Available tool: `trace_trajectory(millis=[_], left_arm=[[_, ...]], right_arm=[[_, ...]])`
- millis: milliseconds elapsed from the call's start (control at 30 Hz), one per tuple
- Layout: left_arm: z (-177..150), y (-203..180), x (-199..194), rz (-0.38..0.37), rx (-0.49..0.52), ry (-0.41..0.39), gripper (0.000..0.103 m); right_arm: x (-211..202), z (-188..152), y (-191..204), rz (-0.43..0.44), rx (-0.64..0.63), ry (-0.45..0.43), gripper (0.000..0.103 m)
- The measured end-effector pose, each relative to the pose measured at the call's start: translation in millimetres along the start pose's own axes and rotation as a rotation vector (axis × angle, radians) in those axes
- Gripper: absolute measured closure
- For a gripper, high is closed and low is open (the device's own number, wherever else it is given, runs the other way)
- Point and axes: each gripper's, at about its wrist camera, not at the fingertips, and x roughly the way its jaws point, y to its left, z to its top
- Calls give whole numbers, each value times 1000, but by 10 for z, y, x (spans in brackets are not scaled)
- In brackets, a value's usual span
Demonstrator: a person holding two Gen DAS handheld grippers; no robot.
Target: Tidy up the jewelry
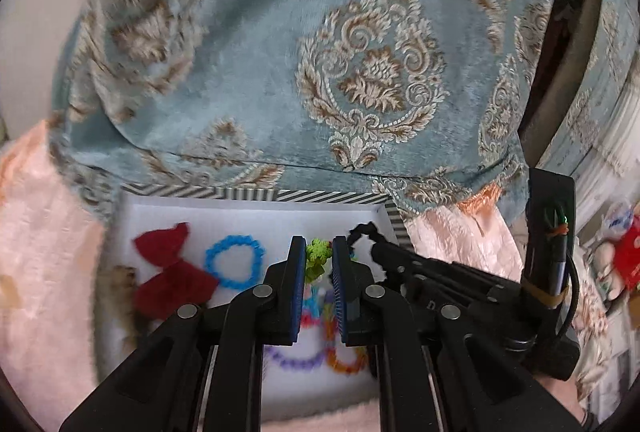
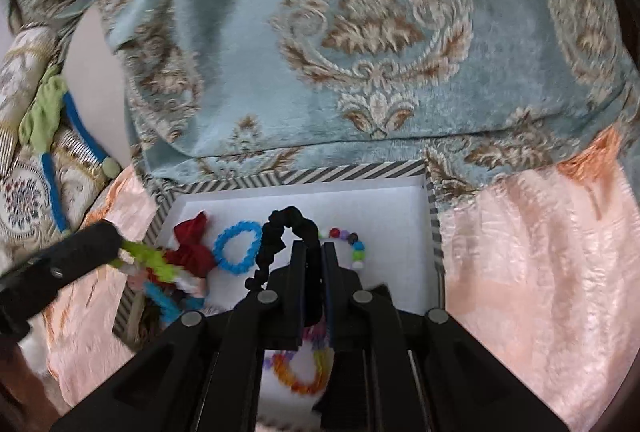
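Observation:
A white box with a striped rim (image 1: 256, 194) (image 2: 304, 174) lies on pink fabric. In it lie a red bow (image 1: 168, 272) (image 2: 194, 248), a blue ring (image 1: 234, 262) (image 2: 236, 246), a multicoloured bead bracelet (image 2: 356, 244) and rainbow bands (image 1: 320, 352) (image 2: 304, 368). My left gripper (image 1: 319, 252) is shut on a green and multicoloured band (image 1: 318, 258) (image 2: 154, 262) over the box; its arm (image 2: 60, 264) enters the right wrist view from the left. My right gripper (image 2: 313, 252) is shut on a black scrunchie (image 2: 288, 228) (image 1: 366, 232) above the box.
A blue damask cushion (image 1: 320, 52) (image 2: 360, 32) rises just behind the box. Pink satin fabric (image 2: 540, 272) (image 1: 48, 272) spreads on both sides. A green and blue cord (image 2: 52, 120) lies on patterned cloth at far left. Red and white clutter (image 1: 624, 256) sits at far right.

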Motion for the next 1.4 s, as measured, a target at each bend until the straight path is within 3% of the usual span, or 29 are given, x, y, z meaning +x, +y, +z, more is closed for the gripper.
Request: trace_trajectory(millis=[167,267,467,500,600,867,1100,1167,1300,1400], left_arm=[[-99,203,343,48,-12,48,103],[-192,354,485,120,-13,88,103],[-280,443,535,202,8,115,103],[-283,446,537,218,13,119,102],[-286,477,501,228,5,121,87],[-244,529,126,218,-10,64,86],[-538,616,-623,311,-15,-80,63],[-717,592,-779,316,2,-71,59],[-1104,452,-1010,357,65,-8,27],[-1404,371,-1193,385,88,-6,23]], right_arm=[[400,104,-153,-4,67,59,96],[567,127,-193,-58,75,85,96],[639,103,-215,-116,58,94,90],[625,106,-229,-114,63,87,85],[510,115,-258,-99,80,37,68],[25,120,-232,-79,98,-99,67],[-641,-273,-20,-57,49,-131,67],[-814,-435,24,-42,54,-127,64],[-1100,-920,175,-62,31,-93,56],[-1264,-1301,317,-33,-8,-65,47]])
